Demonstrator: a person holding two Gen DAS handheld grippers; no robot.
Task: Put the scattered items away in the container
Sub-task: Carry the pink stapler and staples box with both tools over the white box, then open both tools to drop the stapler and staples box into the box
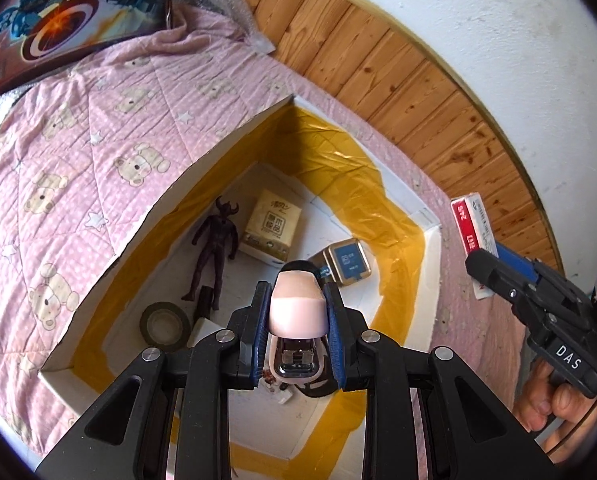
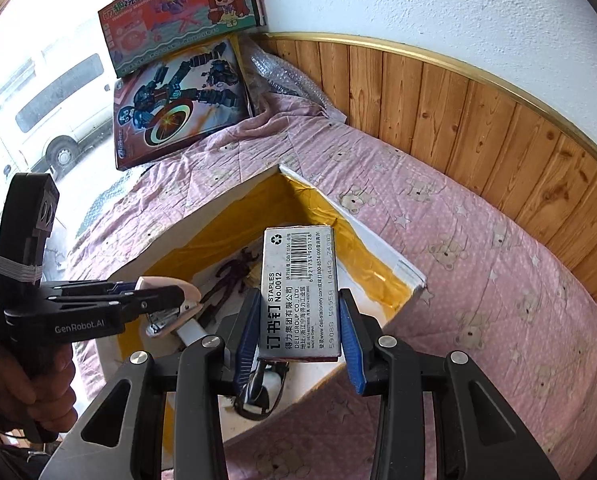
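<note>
My left gripper (image 1: 296, 312) is shut on a pink stapler (image 1: 296, 306) and holds it above the open white box (image 1: 226, 140) taped in yellow; the stapler also shows in the right wrist view (image 2: 170, 304). My right gripper (image 2: 300, 320) is shut on a staples box (image 2: 300, 292) over the container's near right edge (image 2: 378, 248); the staples box shows at the right of the left wrist view (image 1: 472, 228). Inside the container lie a dark figure (image 1: 214, 252), a tissue pack (image 1: 270, 224), a small blue tin (image 1: 348, 262) and a tape roll (image 1: 164, 326).
The container sits on a pink bear-print quilt (image 1: 78, 160). Two toy boxes (image 2: 182, 104) lean at the head of the bed by a window. Wooden wall panelling (image 2: 478, 120) runs along the far side.
</note>
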